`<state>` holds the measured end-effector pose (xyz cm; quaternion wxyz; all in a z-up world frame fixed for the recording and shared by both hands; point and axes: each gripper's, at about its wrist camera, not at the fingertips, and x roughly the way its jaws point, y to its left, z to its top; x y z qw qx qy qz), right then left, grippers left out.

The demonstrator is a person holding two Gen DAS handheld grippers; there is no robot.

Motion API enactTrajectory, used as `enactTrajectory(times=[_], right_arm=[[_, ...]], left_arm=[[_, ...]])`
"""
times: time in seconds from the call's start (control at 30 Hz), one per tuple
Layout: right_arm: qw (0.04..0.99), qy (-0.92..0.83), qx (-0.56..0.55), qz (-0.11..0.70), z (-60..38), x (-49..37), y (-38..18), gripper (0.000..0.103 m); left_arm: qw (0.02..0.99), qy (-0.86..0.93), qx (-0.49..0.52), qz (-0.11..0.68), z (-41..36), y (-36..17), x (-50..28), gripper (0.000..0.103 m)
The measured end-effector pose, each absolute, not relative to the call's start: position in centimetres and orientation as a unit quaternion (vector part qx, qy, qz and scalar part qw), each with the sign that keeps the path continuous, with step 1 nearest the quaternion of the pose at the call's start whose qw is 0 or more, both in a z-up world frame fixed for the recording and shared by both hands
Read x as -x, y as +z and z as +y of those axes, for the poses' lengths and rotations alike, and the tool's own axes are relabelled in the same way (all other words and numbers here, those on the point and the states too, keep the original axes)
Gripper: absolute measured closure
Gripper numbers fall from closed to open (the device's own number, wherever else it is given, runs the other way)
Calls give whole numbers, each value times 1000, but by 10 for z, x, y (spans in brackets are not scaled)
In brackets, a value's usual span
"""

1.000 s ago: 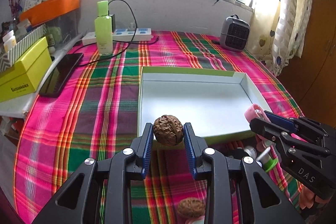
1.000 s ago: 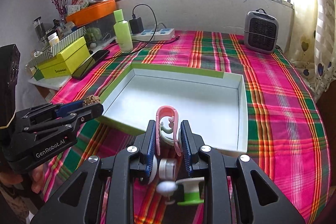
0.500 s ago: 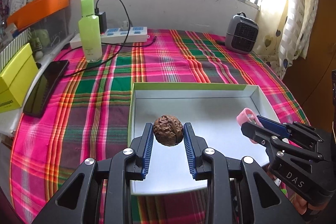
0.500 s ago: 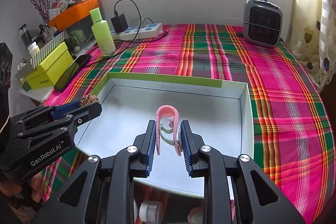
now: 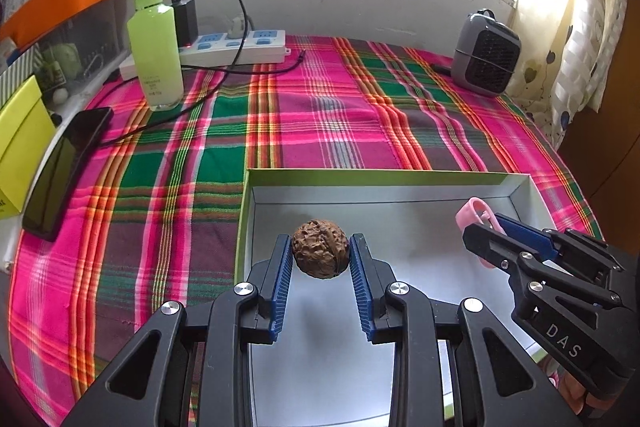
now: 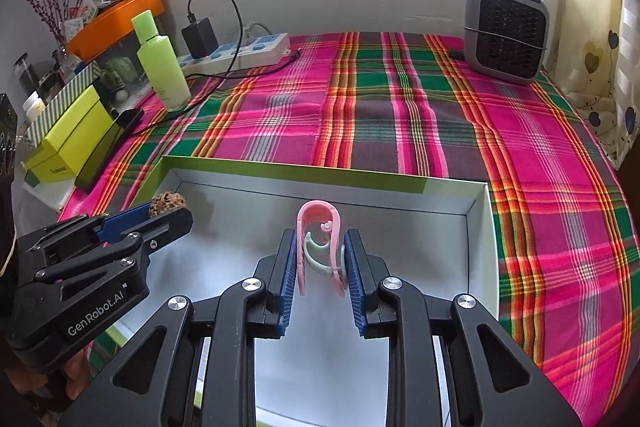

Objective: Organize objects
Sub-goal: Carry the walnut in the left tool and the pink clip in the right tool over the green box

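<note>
My left gripper (image 5: 320,257) is shut on a brown walnut (image 5: 320,254), held above the left part of the white box (image 5: 380,179) with its green rim. The right gripper (image 6: 320,259) is shut on a pink clip (image 6: 318,223) with a pale green inner piece, held above the middle of the same box (image 6: 280,171). In the left wrist view the right gripper (image 5: 486,233) shows at the right with the pink clip (image 5: 474,213). In the right wrist view the left gripper (image 6: 166,213) shows at the left with the walnut (image 6: 168,203).
On the plaid tablecloth (image 5: 320,115) stand a green bottle (image 5: 156,43), a power strip (image 5: 232,47) with a charger and cable, and a grey heater (image 5: 486,55). A black phone (image 5: 66,163) and a yellow box (image 6: 68,143) lie at the left edge.
Both grippers have moved forward over the table, from the box's near edge to above its inside. The small items by the near edge have dropped out of view. Both grips are unchanged.
</note>
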<state>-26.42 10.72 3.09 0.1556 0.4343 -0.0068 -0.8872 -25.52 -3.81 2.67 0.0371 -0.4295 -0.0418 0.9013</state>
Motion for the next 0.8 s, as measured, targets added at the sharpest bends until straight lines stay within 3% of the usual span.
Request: enactTrajectory(times=[0.8], right_arm=[[142, -868, -475, -2, 100, 289, 22, 78]], left_arm=[[38, 897, 439, -29, -33, 18, 272, 76]])
